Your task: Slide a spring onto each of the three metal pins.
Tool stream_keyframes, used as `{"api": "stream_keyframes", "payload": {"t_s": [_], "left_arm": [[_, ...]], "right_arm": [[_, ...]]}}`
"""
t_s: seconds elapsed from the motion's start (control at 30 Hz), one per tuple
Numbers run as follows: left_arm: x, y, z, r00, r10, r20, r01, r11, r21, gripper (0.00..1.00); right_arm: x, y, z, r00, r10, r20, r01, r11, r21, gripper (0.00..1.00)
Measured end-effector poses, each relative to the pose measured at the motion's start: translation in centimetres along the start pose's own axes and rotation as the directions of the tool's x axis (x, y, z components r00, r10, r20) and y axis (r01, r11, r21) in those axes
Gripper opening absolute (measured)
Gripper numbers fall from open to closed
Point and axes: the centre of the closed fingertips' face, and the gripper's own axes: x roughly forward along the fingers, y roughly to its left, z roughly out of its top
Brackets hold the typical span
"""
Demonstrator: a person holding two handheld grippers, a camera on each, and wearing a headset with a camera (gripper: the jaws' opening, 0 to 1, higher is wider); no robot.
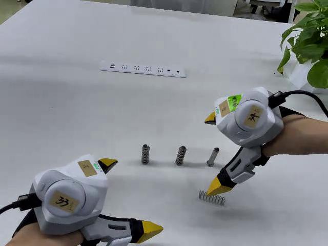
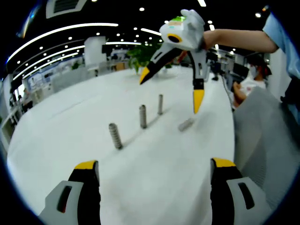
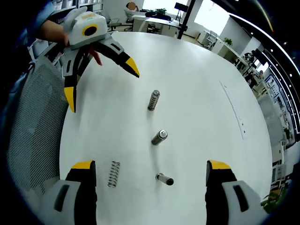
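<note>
Left gripper (image 1: 130, 196) spread wide | right gripper (image 2: 171, 91) spread beside loose spring (image 1: 211, 197)

readable text: none that we can make out | left gripper (image 1: 132, 196): tan cap sticker (image 1: 64, 201) carries dark handwritten strokes, illegible to us | right gripper (image 1: 212, 154): tan round sticker (image 1: 253, 116) likewise (one scrawled character, perhaps) | green label (image 1: 234, 101): print too small

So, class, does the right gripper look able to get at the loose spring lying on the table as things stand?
Probably yes. The right gripper hangs open close over the loose spring, which lies flat on the table, apart from the bare pin. Nothing stands between gripper and spring.
</note>
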Motion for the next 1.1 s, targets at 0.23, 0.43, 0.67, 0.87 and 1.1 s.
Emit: {"api": "stream_keyframes", "payload": {"t_s": [0.23,0.43,0.67,0.87,1.1], "left_arm": [[0.0,-0.3,0.0,1.0,0.0,0.001,0.0,1.0,-0.001,1.0],[0.1,-0.5,-0.1,1.0,-0.005,-0.005,0.005,1.0,0.001,1.0],[0.1,-0.8,-0.1,0.9998,-0.013,-0.012,0.013,1.0,0.012,1.0],[0.3,-1.2,0.0,0.9995,-0.027,-0.016,0.027,0.999,0.027,1.0],[0.3,-1.4,0.1,0.9993,-0.036,-0.013,0.037,0.999,0.039,1.0]], "right_arm": [[-1.1,0.8,-1.6,0.9992,-0.026,0.031,0.023,0.997,0.075,0.99],[-2.3,1.6,-3.1,0.996,-0.063,0.064,0.052,0.986,0.157,0.99],[-3.7,2.9,-4.2,0.9866,-0.116,0.115,0.081,0.959,0.271,0.99],[-4.7,3.9,-4.6,0.9773,-0.158,0.141,0.107,0.942,0.317,0.99],[-5.3,4.7,-5.8,0.9687,-0.194,0.154,0.127,0.922,0.366,0.98]]}}
